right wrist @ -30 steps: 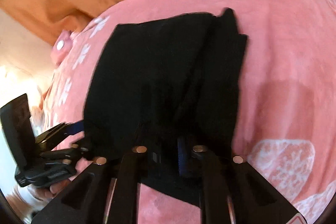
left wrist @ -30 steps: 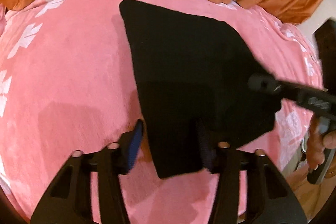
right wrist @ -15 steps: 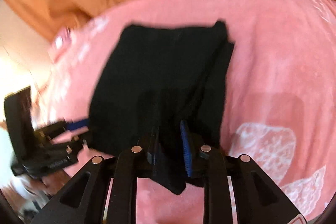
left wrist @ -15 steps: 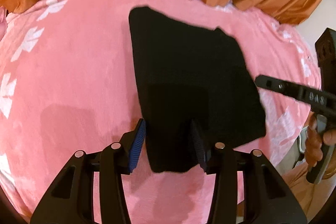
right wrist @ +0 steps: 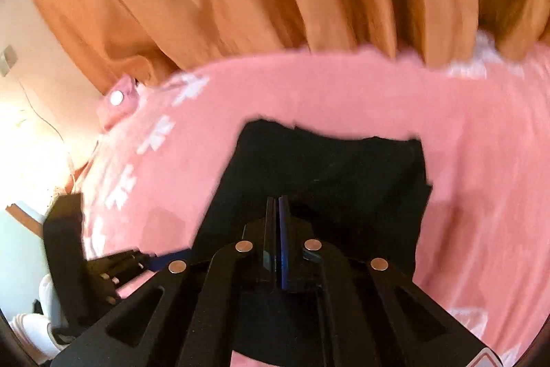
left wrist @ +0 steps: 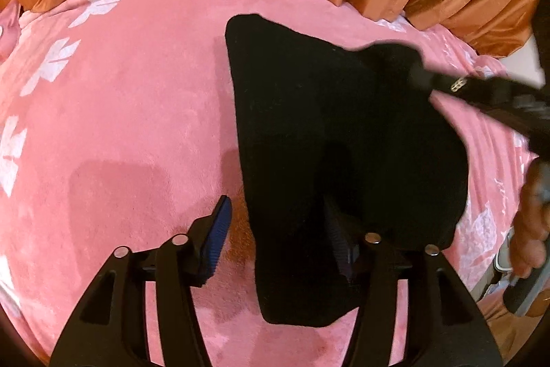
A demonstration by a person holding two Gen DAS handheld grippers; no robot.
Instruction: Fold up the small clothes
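Pinching a cloth (left wrist: 343, 133) corner, R gripper (right wrist: 277, 200), jaws just closed tight, seems to lift it for a fold. L gripper (left wrist: 275, 219), jaws just opening wide w/ cloth edge loose between, frees it. Cloth lies mid-blanket (left wrist: 137, 92).

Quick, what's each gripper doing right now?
Left gripper: open, jaws just widened, black cloth lying loose between them.
Right gripper: just closed, apparently pinching the cloth.
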